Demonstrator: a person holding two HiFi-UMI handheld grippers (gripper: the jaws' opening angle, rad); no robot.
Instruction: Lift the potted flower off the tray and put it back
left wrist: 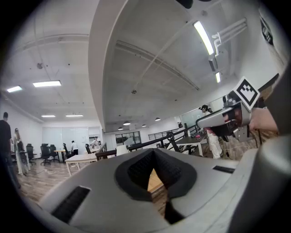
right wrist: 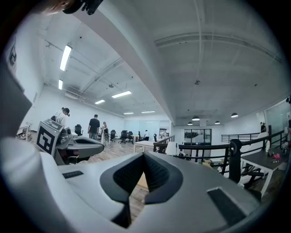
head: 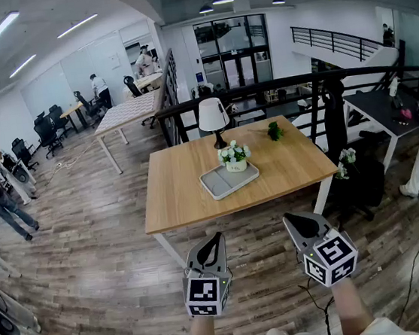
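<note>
A small white pot of white flowers (head: 235, 157) stands on the far end of a grey tray (head: 223, 183) in the middle of a wooden table (head: 175, 197). Both grippers are held well short of the table, over the floor. My left gripper (head: 215, 239) is shut with nothing in it, and its jaws meet in the left gripper view (left wrist: 154, 153). To its right, my right gripper (head: 295, 224) is likewise shut and empty, as the right gripper view (right wrist: 143, 157) shows. Both point level toward the table.
A white table lamp (head: 213, 118) stands behind the tray and a small green plant (head: 274, 130) lies at the table's far right. A black railing (head: 261, 92) runs behind the table. Several people stand at the left and right of the office.
</note>
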